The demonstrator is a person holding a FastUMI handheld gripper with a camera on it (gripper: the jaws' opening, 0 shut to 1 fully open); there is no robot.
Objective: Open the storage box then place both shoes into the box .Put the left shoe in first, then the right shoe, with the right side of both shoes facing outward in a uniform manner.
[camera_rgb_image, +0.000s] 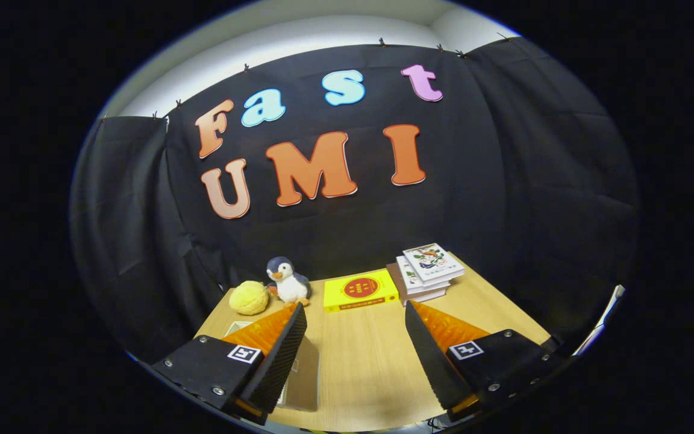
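Surveying from height: tongs (356, 337) are held raised and tilted down over the tabletop (371, 361), a stance that suits looking the scene over, by my judgement.
Tabletop: pale wood, carrying a row of props along its far edge against the booth's dark cloth wall; the near middle, between the fingers, is bare wood.
Storage box: probably the pale, flat-sided thing (303, 377) showing just under and beside the left finger; mostly hidden, so whether it is the box, and whether it is open or closed, cannot be told.
Shoes: none can be made out on the wood in sight; where they lie cannot be told.
Book stack (426, 272): three or so books piled at the far right corner, beyond the right finger, seemingly set back to keep the working middle free.
Yellow box (360, 290): flat, lying just left of the stack, beyond the gap between the fingers.
Penguin toy (287, 281): upright at the far edge, left of the yellow box.
Yellow ball (249, 298): fuzzy, just beside the penguin, beyond the left finger.
Tongs state: spread wide, nothing between them, touching nothing.
Stage: the scene does not settle it.
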